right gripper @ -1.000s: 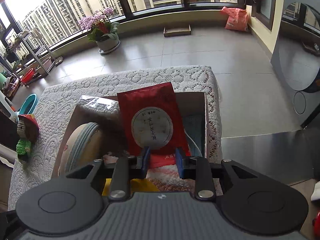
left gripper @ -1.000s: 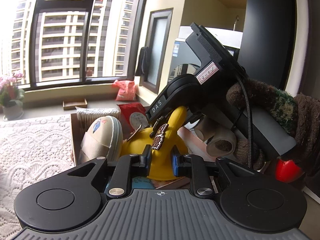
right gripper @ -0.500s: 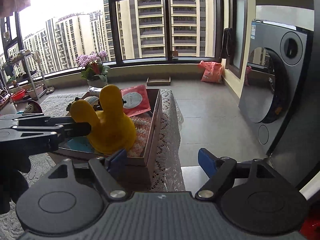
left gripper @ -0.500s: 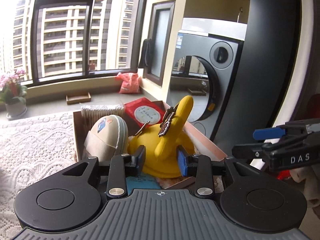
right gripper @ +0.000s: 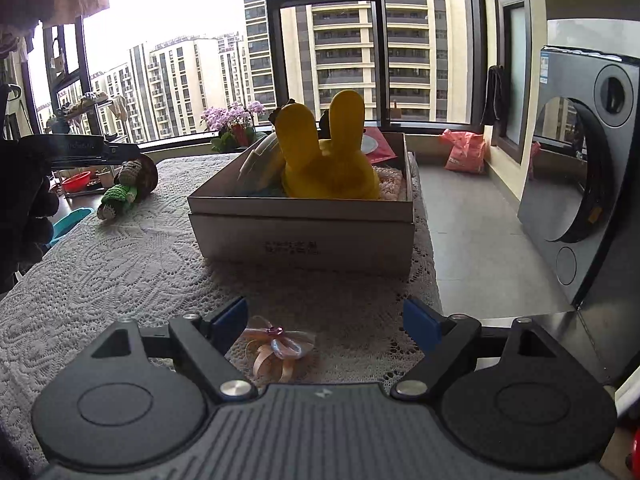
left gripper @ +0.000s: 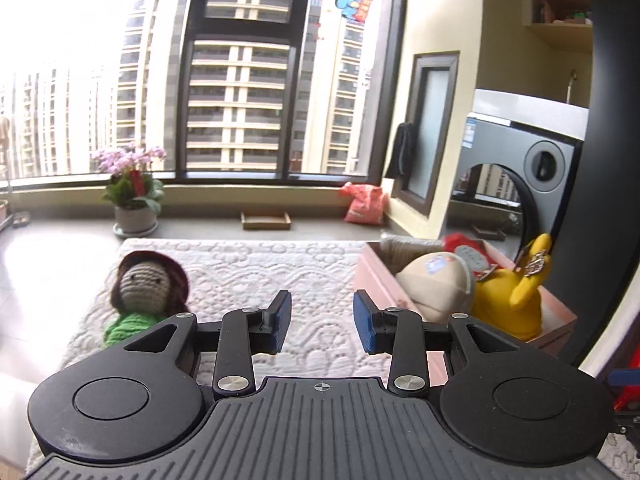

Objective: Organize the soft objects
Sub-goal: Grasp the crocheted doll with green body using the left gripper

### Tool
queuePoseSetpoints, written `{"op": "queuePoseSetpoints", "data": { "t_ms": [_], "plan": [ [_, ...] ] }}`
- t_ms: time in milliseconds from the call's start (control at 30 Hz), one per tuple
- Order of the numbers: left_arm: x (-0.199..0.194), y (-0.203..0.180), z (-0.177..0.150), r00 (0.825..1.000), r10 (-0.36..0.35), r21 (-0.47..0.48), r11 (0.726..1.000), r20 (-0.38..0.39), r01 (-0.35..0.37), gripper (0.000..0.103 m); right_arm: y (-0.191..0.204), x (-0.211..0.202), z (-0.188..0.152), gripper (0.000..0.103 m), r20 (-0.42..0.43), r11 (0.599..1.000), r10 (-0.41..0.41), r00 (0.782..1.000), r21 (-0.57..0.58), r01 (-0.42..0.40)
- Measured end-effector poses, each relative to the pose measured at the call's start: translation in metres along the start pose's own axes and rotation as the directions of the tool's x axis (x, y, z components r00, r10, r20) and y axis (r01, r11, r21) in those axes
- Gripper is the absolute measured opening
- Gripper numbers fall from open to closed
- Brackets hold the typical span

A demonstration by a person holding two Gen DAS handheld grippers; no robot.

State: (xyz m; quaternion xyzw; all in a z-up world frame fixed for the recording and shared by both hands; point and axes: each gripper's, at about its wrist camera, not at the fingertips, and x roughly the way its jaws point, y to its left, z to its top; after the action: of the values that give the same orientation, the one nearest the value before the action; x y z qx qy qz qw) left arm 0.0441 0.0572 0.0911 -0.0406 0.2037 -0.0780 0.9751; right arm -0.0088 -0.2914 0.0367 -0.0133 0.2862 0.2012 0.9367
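A cardboard box (right gripper: 304, 236) on the lace tablecloth holds a yellow plush rabbit (right gripper: 328, 160), a beige round cushion (left gripper: 436, 284) and a red packet (left gripper: 464, 246). My left gripper (left gripper: 322, 312) is open and empty above the cloth, with the box (left gripper: 372, 276) to its right. A crochet doll (left gripper: 148, 288) in a green top lies to its left. My right gripper (right gripper: 326, 316) hangs near the table's front edge. Its jaws are opening wide and grip nothing. A pink ribbon bow (right gripper: 280, 344) lies on the cloth below, by the left finger. The doll (right gripper: 128, 188) lies far left.
A gloved hand (right gripper: 28, 200) holds the left gripper at the left edge. A washing machine (right gripper: 580, 160) stands right of the table. A flower pot (left gripper: 132, 196) and a red bag (left gripper: 364, 204) sit on the floor by the window.
The left gripper let go of the yellow rabbit, opened and swung left toward the doll. The right gripper released the red packet, opened wide and drew back from the box to the bow.
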Motion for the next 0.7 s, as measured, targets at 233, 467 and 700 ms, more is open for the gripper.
{"op": "queuePoseSetpoints", "data": {
  "t_ms": [233,467,700],
  "plan": [
    [-0.001,0.138,-0.02,0.927,0.364,-0.237,0.897,-0.084,-0.374,0.037,0.021,0.016,-0.008,0.085,-0.008,1.0,0.019,1.0,-0.008,-0.019],
    [0.033,0.169,-0.007,0.945,0.305,-0.248,0.913,-0.116,-0.325,0.04,0.013,0.025,-0.013,0.085,-0.046,0.999,0.021,0.999,0.051,-0.019],
    [0.069,0.12,-0.023,0.923,0.346,0.061,0.938,-0.169,-0.341,0.085,0.011,0.032,-0.014,0.086,-0.084,0.997,0.035,0.996,0.074,-0.029]
  ]
}}
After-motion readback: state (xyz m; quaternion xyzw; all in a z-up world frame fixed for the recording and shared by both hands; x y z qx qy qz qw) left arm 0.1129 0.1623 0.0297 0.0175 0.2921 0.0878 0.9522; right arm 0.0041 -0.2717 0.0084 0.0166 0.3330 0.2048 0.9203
